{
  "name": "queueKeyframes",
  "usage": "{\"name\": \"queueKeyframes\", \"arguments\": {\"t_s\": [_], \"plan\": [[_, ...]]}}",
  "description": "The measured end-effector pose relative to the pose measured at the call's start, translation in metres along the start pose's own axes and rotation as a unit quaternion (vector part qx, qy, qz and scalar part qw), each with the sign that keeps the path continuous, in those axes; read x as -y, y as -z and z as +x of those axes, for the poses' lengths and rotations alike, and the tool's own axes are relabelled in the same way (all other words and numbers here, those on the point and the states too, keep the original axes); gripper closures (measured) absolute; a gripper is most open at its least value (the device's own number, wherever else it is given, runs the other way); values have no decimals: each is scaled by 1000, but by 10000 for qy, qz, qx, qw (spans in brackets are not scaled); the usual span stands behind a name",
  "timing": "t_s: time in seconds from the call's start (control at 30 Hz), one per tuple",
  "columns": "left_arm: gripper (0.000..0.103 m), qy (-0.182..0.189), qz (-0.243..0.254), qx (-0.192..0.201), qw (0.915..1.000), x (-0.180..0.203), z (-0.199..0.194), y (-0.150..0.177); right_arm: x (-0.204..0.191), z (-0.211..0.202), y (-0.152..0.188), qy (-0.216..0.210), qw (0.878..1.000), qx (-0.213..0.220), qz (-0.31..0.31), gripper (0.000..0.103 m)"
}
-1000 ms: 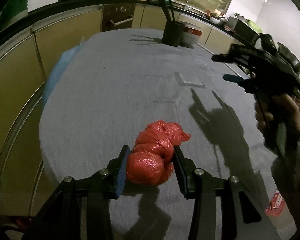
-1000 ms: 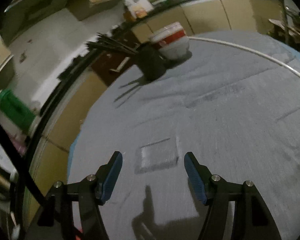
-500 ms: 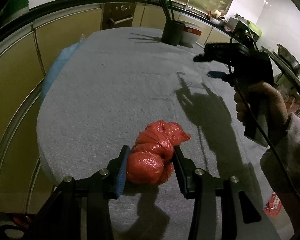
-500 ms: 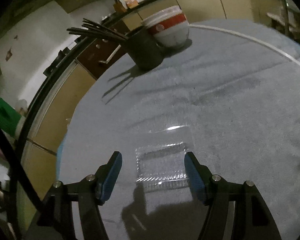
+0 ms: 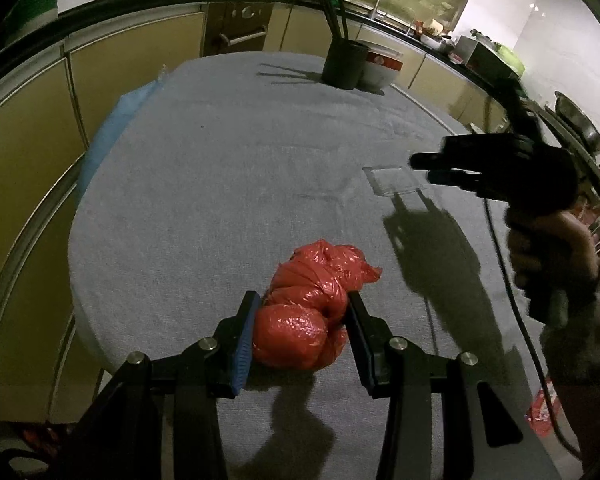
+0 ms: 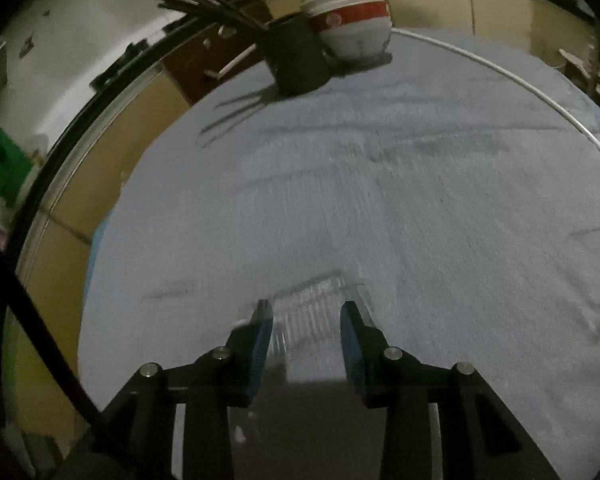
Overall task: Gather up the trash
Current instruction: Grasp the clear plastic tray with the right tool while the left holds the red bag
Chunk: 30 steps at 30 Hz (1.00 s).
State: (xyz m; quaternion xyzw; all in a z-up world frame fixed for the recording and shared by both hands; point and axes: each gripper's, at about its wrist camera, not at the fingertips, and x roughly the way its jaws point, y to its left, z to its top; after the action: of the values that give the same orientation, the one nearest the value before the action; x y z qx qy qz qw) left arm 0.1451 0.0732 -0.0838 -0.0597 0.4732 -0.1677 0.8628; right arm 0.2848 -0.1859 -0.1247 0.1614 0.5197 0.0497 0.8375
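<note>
My left gripper (image 5: 300, 320) is shut on a crumpled red plastic bag (image 5: 312, 312) that rests on the grey tablecloth near the table's front edge. A clear plastic tray (image 6: 310, 312) lies flat on the cloth between the fingers of my right gripper (image 6: 306, 334), whose jaws have narrowed around it and touch its sides. The same tray (image 5: 394, 180) shows in the left wrist view at mid right, just under the tips of the right gripper (image 5: 432, 168).
A black cup of chopsticks (image 5: 344, 62) and a red-and-white bowl (image 5: 380, 68) stand at the far end of the round table (image 5: 220, 160). A blue cloth (image 5: 112, 128) hangs at the left edge. Yellow cabinets ring the table.
My right gripper has come down over the clear tray and its jaws have closed in on it. My left gripper still holds the red bag in the same spot.
</note>
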Motion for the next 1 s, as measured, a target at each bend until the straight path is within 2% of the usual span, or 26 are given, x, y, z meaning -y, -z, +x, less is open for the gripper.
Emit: {"name": "queueKeyframes", "arguments": {"t_s": [0.1,0.13,0.17,0.27,0.3,0.4,0.43,0.5,0.57,0.67,0.77,0.87,0.93,1.0], "plan": [[58,14,-11,7,10000,1,0,-1,11,-24,2,-188,9997,89,106,61],[58,35,-13,9,10000,2,0,0,19,-30,3,-198,9994,77,277,46],[58,39,1,20,10000,3,-1,0,26,-33,3,-155,9990,42,424,39],[58,35,25,40,10000,3,-4,1,55,-41,8,-278,9951,1,953,37],[58,41,18,36,10000,3,-4,1,71,-44,12,-773,9870,26,1409,37],[58,28,22,41,10000,4,-5,1,93,-46,21,-1733,9552,137,2396,34],[58,35,26,48,10000,4,-6,1,94,-45,22,-1901,9469,168,2586,33],[58,45,23,62,10000,4,-9,2,86,-44,21,-2001,9430,169,2653,33],[58,39,14,85,10000,2,-11,3,73,-43,17,-1797,9505,192,2528,33],[58,54,-37,80,9999,-3,-14,4,45,-47,5,-1282,9705,511,1975,33],[58,50,-60,96,9999,-5,-16,5,6,-52,-6,-444,9926,825,769,33],[58,78,-75,67,9999,-6,-16,6,-25,-42,-12,196,9947,924,-398,29],[58,82,-69,64,9999,-6,-16,7,-35,-30,-13,497,9919,800,-854,29],[58,100,-81,59,9999,-6,-16,6,-34,-17,-10,679,9909,576,-1011,29]]}}
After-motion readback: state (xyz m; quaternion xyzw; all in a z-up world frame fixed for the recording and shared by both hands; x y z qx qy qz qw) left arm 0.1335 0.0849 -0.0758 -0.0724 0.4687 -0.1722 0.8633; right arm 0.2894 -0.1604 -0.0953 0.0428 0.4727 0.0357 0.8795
